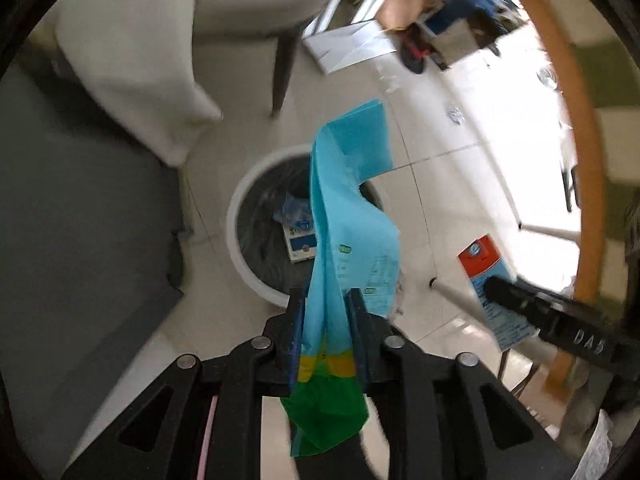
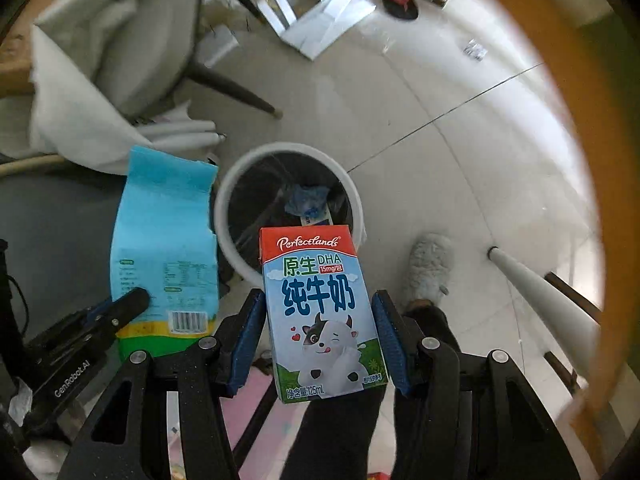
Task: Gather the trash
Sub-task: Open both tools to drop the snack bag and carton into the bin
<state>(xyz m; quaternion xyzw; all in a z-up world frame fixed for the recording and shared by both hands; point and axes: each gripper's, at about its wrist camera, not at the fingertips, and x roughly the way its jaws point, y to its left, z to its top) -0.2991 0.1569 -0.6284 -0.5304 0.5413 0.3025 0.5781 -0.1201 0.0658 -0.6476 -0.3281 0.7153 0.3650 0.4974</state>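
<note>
Looking down, I see pale floor tiles (image 2: 440, 80) and a white bin (image 2: 224, 200) with a dark liner, trash already inside. My left gripper (image 1: 326, 312) pinches a flattened blue-green wrapper (image 1: 348, 216) above it; my right gripper (image 2: 320, 320) clamps a small milk carton (image 2: 320, 312). A chair leg (image 2: 232, 88) and white cloth (image 2: 80, 112) lie nearby.

Bin (image 2: 224, 200) mouth gapes open straight below, some rubbish (image 2: 308, 200) at the bottom; bare tile (image 2: 420, 160) spreads clear to the right, chair leg (image 2: 232, 90) crowds the far left, white table leg (image 2: 536, 292) slants across the right
</note>
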